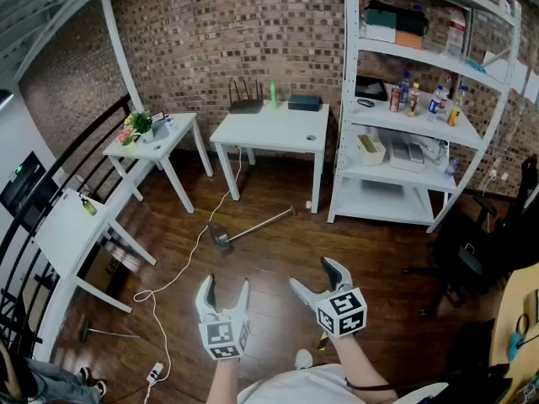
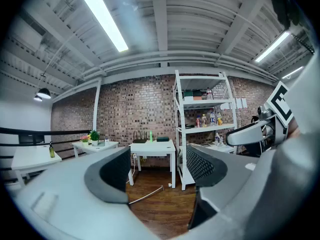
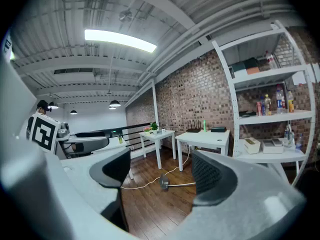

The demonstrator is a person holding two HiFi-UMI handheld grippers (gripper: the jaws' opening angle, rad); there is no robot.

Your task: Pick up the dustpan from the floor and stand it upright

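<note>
black railing: far left of the centre bench, running toward the camera. slanted white bench: left of the centre bench and nearer the camera, with a small yellow-green bottle on it. small bench: just left of the centre bench and apart from it, carrying a potted plant. white cable: drops by the centre bench's left legs and trails over the wooden floor toward the camera, ending near a power strip. dustpan: lying flat on the floor in front of the centre bench, dark pan end beside the cable, long pale handle pointing right and away toward the bench's right leg; nothing touches it. left tongs: well in front of the centre bench and nearer the camera than the dustpan, jaws released and apart, only open floor between them. on top of the centre bench, in order: black router, green upright item, dark flat box. right tongs: just right of the left tongs, well short of the dustpan, jaws released and wide apart, empty; the dustpan shows far off through the gap. white shelf unit: just right of the centre bench, against the same brick wall, holding boxes, trays and a row of bottles. black chair: far right of the centre bench, nearer the camera.
</note>
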